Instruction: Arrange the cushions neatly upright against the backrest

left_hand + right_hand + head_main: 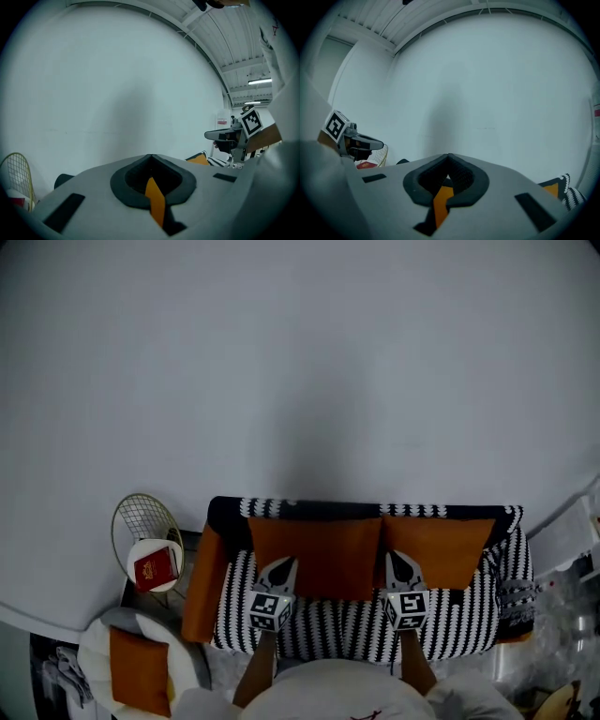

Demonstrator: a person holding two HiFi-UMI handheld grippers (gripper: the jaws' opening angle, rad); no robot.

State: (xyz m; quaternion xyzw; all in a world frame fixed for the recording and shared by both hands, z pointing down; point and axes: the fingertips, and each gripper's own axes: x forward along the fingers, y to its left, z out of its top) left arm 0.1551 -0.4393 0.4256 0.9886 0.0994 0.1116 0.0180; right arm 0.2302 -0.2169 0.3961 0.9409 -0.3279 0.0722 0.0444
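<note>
Both grippers clenched, only orange sliver in each slit, grip unconfirmed. Left gripper (280,565) at centre cushion (323,554) lower-left, right gripper (401,561) at seam with right cushion (448,545). Both cushions upright along backrest (309,509), directly ahead of tips

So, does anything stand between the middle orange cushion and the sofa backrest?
Nothing visible does. The middle cushion, pinched at its near corners by the left gripper and right gripper, reaches the backrest; the other cushion stands beside it, on the right.

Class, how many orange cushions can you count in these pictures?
3: the middle cushion on the sofa, the right cushion beside it, and a third cushion on the white chair. Others may be hidden.
</note>
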